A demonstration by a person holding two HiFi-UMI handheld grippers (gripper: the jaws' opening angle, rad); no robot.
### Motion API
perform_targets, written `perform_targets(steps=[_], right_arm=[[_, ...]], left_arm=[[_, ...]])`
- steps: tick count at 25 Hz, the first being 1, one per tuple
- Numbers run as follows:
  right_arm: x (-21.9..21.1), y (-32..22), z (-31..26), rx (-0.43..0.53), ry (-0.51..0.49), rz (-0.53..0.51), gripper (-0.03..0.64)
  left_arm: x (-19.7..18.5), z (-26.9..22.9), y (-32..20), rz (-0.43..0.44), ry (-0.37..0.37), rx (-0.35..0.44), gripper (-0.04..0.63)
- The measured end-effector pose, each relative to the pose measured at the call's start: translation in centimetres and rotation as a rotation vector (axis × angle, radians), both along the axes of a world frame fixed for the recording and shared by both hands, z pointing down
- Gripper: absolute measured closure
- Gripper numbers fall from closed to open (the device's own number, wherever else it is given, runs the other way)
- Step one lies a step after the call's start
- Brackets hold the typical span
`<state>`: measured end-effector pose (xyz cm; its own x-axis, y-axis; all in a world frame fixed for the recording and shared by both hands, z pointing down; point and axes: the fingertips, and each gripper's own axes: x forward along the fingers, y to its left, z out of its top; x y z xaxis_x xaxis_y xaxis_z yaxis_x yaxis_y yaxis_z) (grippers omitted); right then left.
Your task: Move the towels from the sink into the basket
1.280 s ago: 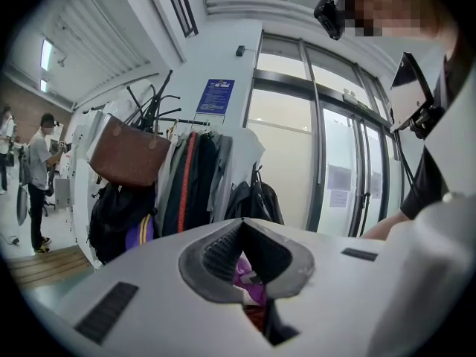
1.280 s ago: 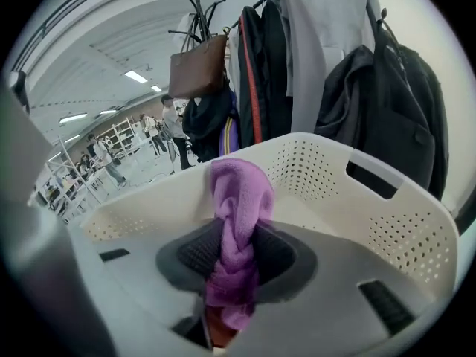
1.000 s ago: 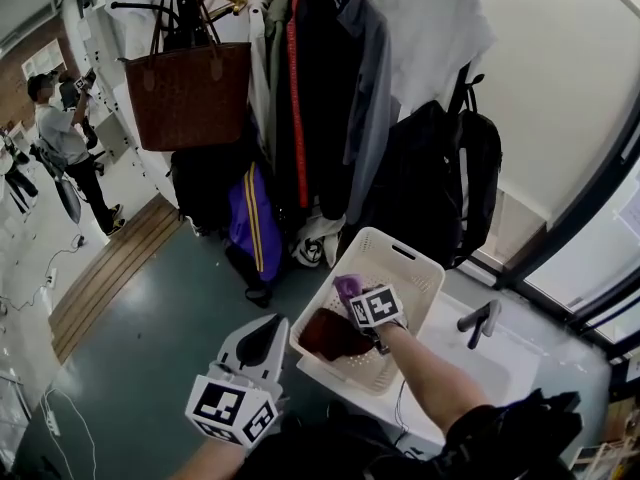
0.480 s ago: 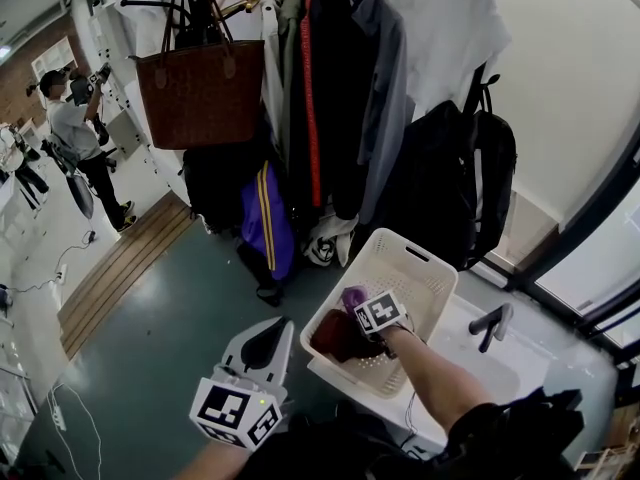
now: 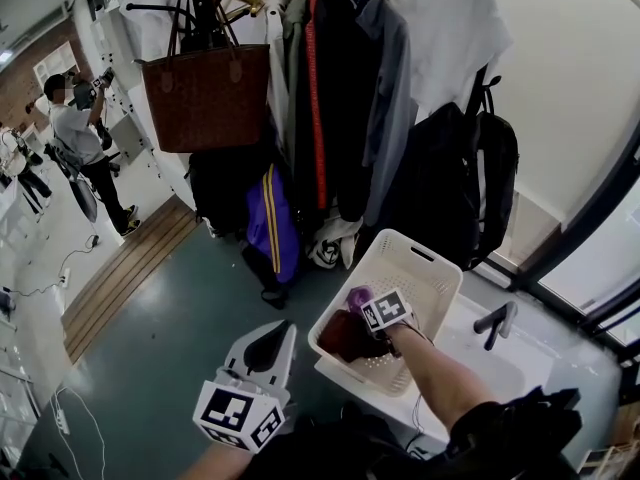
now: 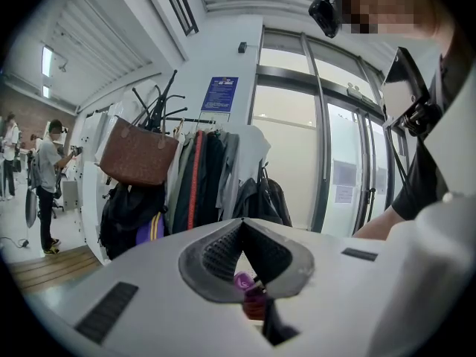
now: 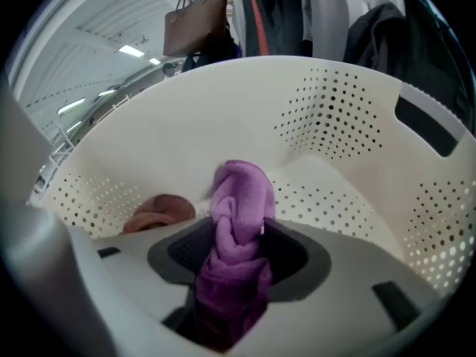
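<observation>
The right gripper (image 7: pixel 236 255) reaches down inside the white perforated basket (image 7: pixel 349 117), which stands just beside the sink (image 5: pixel 505 368) so that the carry is short. Its jaws are opening, with the purple towel (image 7: pixel 239 199) bunched upright between them, its folds touching both pads; the low position inside the basket walls suggests a release that will drop the towel onto the basket floor and not over the rim. A brown towel (image 7: pixel 156 213) already lies in the basket, near the purple one, so the task appears well advanced. The left gripper (image 6: pixel 242 227) hangs idle in front of the person, apart from basket and sink, its jaws brought together on nothing, presumably kept clear of the working arm. Whether any towel remains in the sink cannot be told, since the right forearm covers part of the basin.
</observation>
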<state>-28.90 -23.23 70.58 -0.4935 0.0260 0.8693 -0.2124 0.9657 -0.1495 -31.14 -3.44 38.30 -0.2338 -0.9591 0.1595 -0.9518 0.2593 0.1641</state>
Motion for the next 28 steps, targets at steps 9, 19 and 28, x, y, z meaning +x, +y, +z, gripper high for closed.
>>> perform_targets(steps=[9,19,28], right_arm=[[0.7,-0.9,-5.9,0.041,-0.118,0.068,0.314],[3.9,-0.7,-17.7,0.155,-0.405,0.194,0.486],[11.4,1.2,-26.8,0.278,-0.619,0.347,0.572]], left_arm=[[0.9,-0.5,0.1,0.056,0.005,0.042,0.588],[3.7,-0.9,-1.6,0.219,0.029,0.089,0.588],[7.5,-1.3,-3.0,0.379,0.065,0.139,0.588]])
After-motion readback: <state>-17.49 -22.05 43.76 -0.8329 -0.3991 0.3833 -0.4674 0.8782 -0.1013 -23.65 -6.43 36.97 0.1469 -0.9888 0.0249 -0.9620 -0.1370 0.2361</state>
